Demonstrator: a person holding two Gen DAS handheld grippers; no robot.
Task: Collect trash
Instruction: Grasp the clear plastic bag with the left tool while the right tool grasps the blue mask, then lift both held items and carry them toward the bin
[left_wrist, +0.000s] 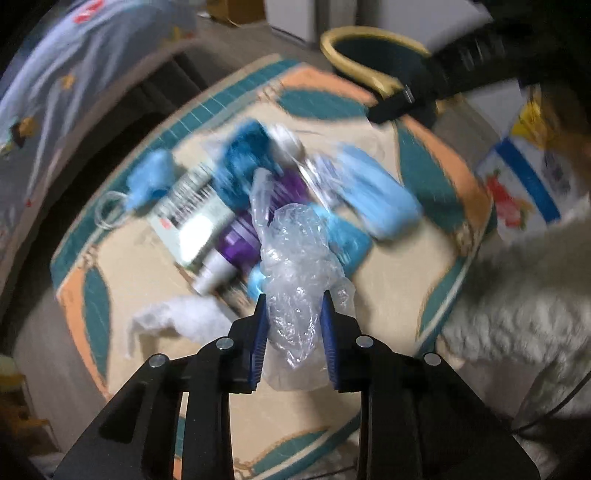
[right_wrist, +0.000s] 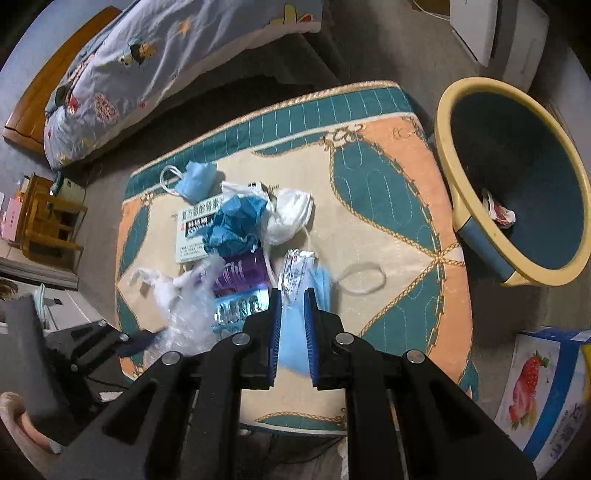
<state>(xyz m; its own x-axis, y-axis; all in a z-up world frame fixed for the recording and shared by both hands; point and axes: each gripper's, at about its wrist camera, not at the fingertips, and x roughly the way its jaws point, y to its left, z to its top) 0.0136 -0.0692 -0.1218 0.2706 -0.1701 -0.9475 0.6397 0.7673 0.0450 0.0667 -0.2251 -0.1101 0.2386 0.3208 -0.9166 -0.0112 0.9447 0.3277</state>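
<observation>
Plastic wrap (left_wrist: 295, 266) clamped in left gripper (left_wrist: 294, 306).

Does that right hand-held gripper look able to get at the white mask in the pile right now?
Probably not yet. The right hand-held gripper is already shut on a blue mask, so it is occupied. The white mask lies farther out on the mat, uncovered on top.

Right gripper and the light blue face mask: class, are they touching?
Touching. The right wrist view shows the light blue face mask pinched between both blue pads of the right gripper, with no gap on either side.
</observation>
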